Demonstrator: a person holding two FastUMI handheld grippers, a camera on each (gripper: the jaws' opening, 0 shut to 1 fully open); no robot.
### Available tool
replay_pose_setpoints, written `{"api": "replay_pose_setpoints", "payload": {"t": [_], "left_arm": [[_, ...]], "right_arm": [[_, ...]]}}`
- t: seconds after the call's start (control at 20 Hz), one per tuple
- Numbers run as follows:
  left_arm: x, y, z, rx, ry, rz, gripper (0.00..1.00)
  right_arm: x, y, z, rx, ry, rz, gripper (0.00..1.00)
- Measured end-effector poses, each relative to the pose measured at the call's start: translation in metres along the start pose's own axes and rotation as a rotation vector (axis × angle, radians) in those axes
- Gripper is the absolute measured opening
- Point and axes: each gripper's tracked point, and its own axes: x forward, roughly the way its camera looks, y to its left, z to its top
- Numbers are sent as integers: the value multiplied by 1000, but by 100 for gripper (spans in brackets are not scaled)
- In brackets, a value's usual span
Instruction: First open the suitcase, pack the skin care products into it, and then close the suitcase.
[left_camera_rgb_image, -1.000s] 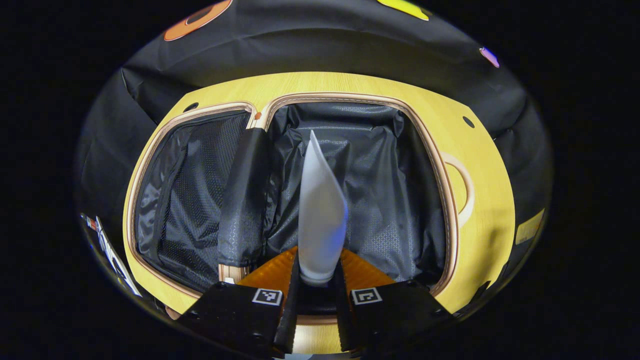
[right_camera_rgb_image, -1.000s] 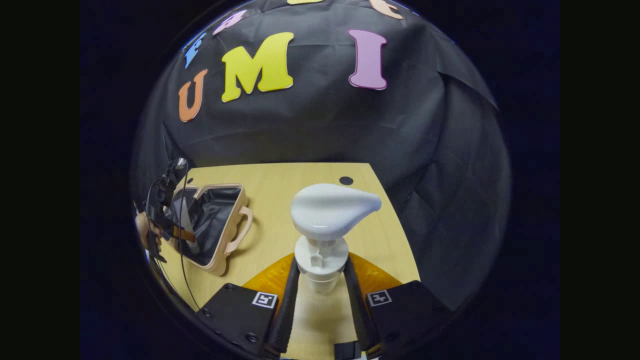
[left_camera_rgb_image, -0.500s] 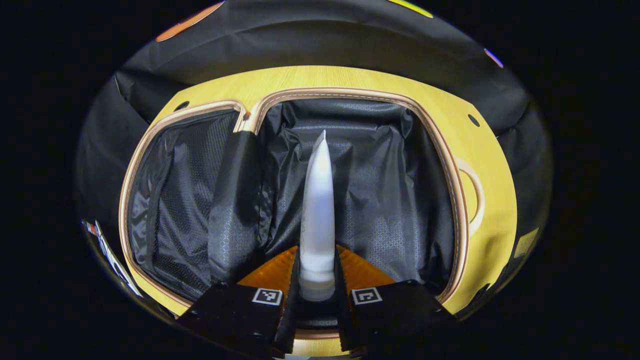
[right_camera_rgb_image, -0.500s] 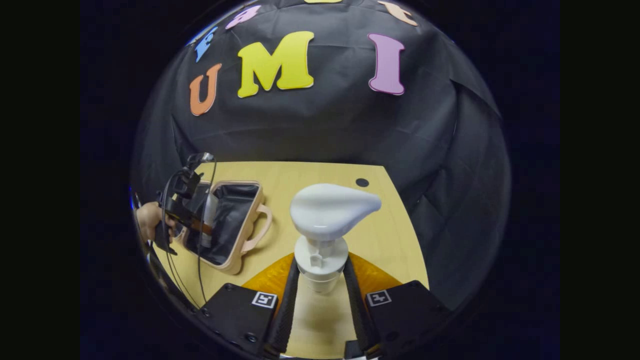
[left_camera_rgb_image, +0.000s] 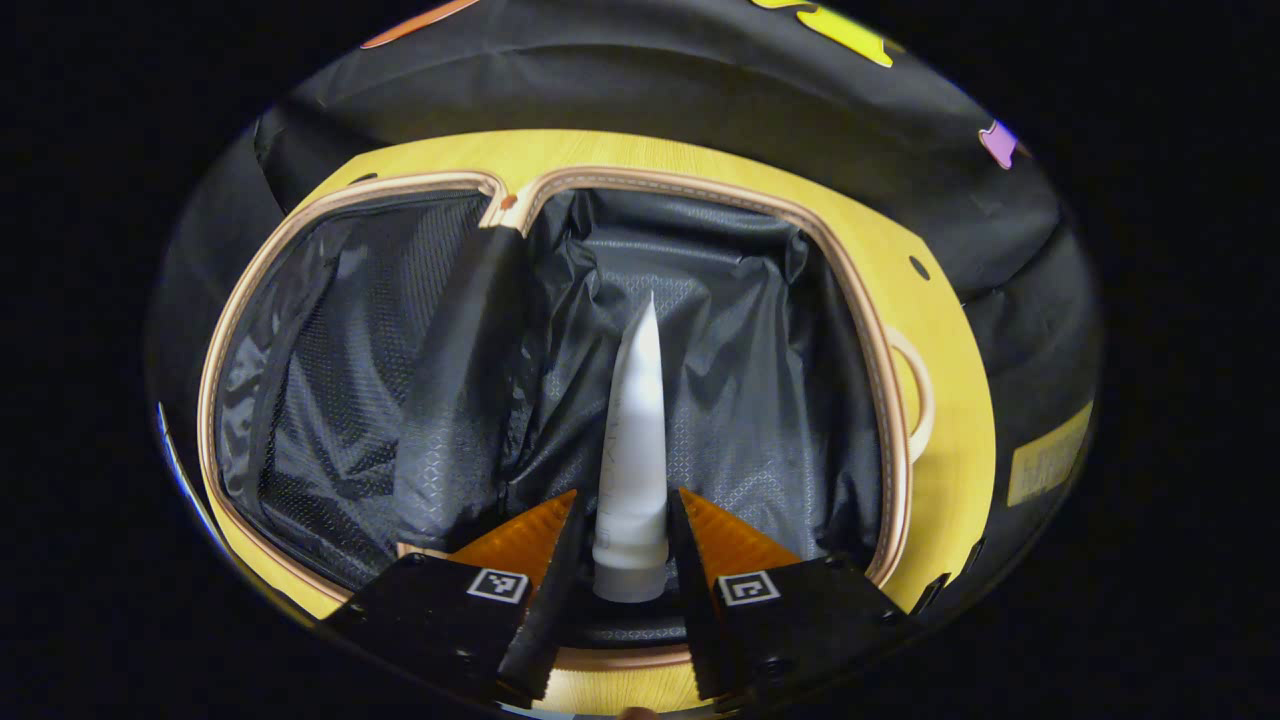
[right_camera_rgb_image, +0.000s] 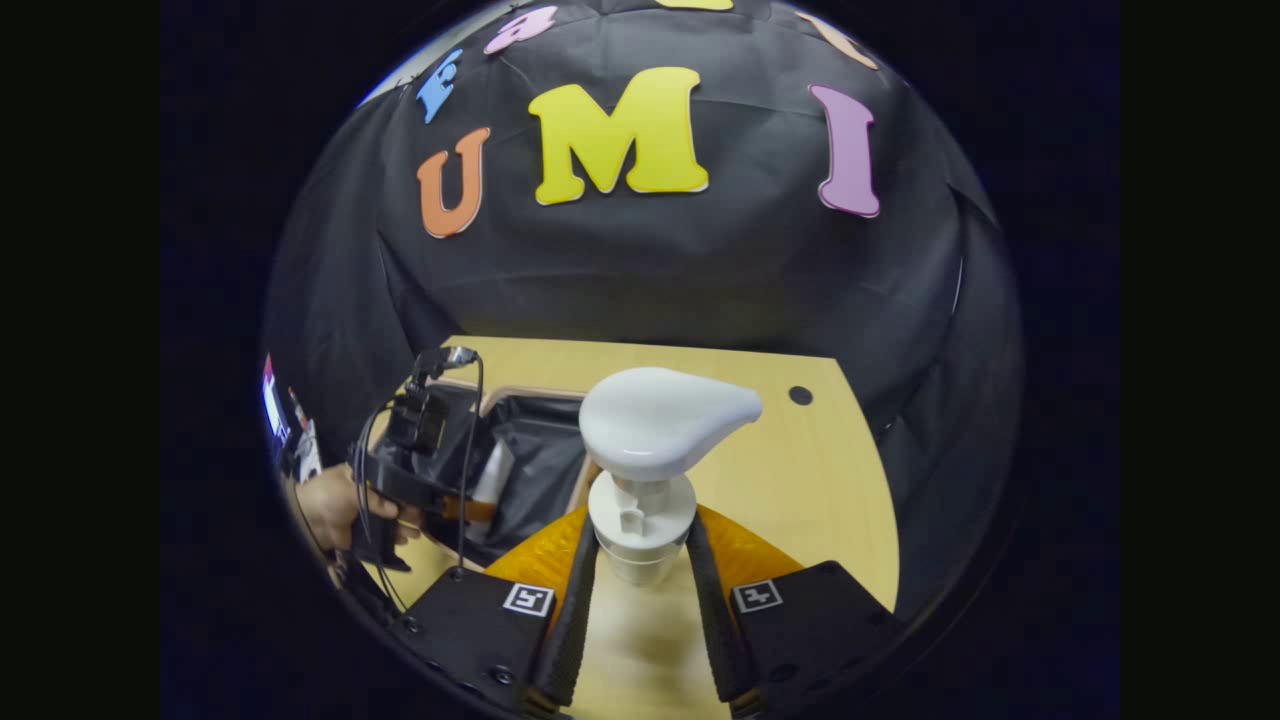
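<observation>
Between the left gripper's (left_camera_rgb_image: 630, 545) fingers the white tube (left_camera_rgb_image: 633, 460) now has slack: half a second ago they pressed its capped end, and now they stand parted with a gap on each side of it. That tube points straight ahead of the gripper, its flat crimped tip forward, over the black lining of the open suitcase (left_camera_rgb_image: 700, 330); whether it rests on the lining I cannot tell. Left of the tube lies the mesh-lined lid half, and beyond the case's far rim is the wooden table (left_camera_rgb_image: 960, 400).

Swung leftward since then, the right gripper (right_camera_rgb_image: 642, 570) is clamped on the neck of a white pump bottle (right_camera_rgb_image: 655, 430), whose head juts to the right. Ahead and to its left, a hand (right_camera_rgb_image: 335, 505) holds the left gripper at the suitcase.
</observation>
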Motion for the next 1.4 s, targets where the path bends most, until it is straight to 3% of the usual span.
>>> {"api": "replay_pose_setpoints", "payload": {"t": [0.1,0.15,0.35,0.4,0.8,0.95,1.2,1.4], "left_arm": [[-22,-5,10,29,-73,-23,71],[-35,-5,16,48,-115,-25,88],[-90,13,30,108,-283,21,100],[-104,22,30,119,-327,39,96],[-188,75,56,140,-632,160,96],[-222,85,68,119,-725,172,96],[-237,137,75,79,-737,224,96],[-263,164,100,68,-815,262,96]], "right_arm": [[12,25,9,0,3,40,48],[18,36,11,-5,8,57,48],[45,80,-2,7,83,124,46],[52,89,-8,0,107,128,46],[91,131,-92,-104,316,114,48],[100,131,-105,-68,372,73,48],[134,132,-94,10,387,7,48],[166,125,-100,83,437,-75,48]]}}
